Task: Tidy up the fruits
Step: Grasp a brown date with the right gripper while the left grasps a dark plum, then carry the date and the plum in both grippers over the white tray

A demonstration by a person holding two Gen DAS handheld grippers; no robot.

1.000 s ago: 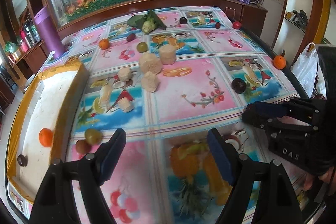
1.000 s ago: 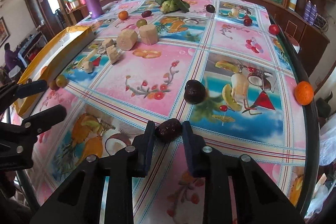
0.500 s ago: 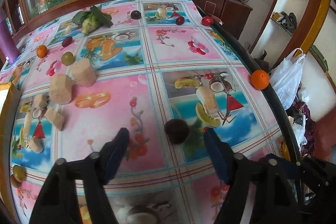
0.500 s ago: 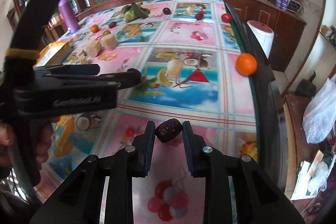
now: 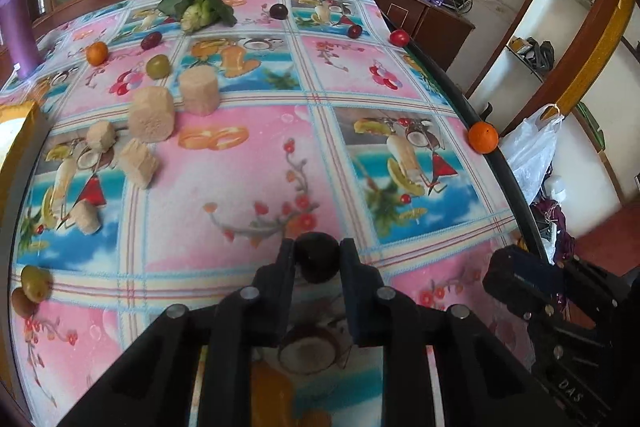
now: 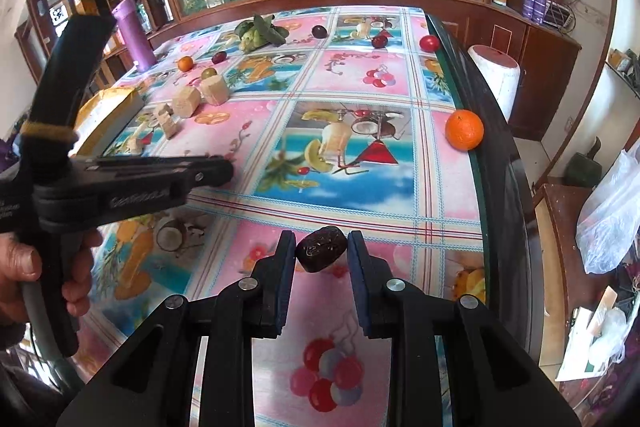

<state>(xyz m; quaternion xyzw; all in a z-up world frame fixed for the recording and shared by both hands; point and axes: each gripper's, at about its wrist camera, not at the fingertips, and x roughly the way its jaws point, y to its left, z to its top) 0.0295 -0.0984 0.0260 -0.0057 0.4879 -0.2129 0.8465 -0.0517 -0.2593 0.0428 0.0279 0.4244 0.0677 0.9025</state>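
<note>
My left gripper is shut on a round dark plum, low over the fruit-print tablecloth. My right gripper is shut on a wrinkled dark-brown date and holds it above the table's near right part. The left gripper also shows from the side in the right wrist view; the right gripper shows at the lower right of the left wrist view. An orange sits at the table's right edge. Other fruits lie far back: a small orange, a green fruit, a purple plum.
Several beige foam blocks stand left of centre. A yellow-rimmed tray is at the left edge, with a green fruit and a brown one beside it. Leafy greens, a purple bottle and a red tomato sit at the back.
My left gripper swung right from the tray side, came up to the dark plum and shut on it. My right gripper kept the date and moved toward the table's right edge.
</note>
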